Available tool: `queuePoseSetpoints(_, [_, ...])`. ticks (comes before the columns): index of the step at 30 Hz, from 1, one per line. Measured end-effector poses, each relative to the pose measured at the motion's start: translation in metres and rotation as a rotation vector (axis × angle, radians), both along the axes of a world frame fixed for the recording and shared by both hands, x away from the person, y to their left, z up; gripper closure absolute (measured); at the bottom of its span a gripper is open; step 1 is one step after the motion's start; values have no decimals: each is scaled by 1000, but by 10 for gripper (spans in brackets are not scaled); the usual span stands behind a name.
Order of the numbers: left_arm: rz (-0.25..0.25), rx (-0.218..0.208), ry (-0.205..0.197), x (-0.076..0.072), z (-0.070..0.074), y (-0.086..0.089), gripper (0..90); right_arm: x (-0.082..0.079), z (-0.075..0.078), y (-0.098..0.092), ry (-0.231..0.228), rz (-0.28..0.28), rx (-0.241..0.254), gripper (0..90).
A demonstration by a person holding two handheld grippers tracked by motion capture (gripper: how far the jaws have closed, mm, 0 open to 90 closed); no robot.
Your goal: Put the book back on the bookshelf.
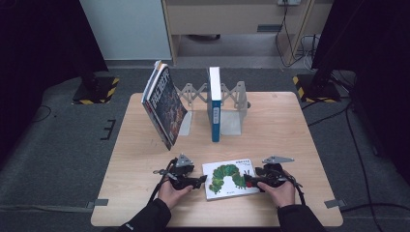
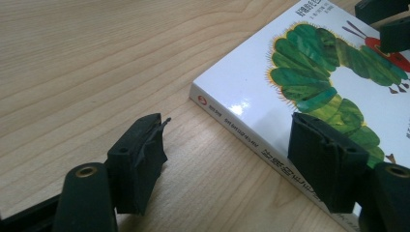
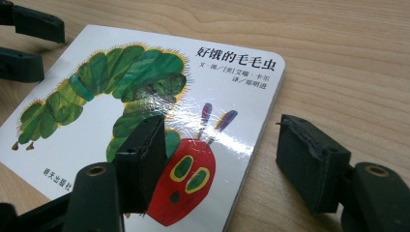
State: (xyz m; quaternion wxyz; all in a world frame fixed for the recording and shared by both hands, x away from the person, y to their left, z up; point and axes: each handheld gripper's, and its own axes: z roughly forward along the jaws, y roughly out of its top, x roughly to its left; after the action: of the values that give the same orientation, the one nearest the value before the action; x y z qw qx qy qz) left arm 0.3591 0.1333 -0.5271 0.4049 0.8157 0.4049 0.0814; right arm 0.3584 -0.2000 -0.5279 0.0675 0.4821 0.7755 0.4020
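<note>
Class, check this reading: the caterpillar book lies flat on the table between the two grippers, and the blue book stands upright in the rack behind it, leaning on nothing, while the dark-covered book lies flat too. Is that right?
Not quite. The dark-covered book does not lie flat: the high view shows it propped at a slant against the rack. The rest holds: the caterpillar book lies flat between the left gripper and right gripper, and the blue book stands upright.

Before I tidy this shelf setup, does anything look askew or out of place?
Yes. The dark-covered books lean steeply against the metal bookend rack instead of standing upright like the blue book. The caterpillar book lies flat on the table.
</note>
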Motion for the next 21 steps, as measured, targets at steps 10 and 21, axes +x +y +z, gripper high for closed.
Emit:
queuePoseSetpoints(10, [22,94,-27,-10,-2,9,215,-1,2,-1,-18,0,-6,411])
queuePoseSetpoints(21, [2,135,-89,-16,-8,1,105,6,2,2,12,1,-14,468])
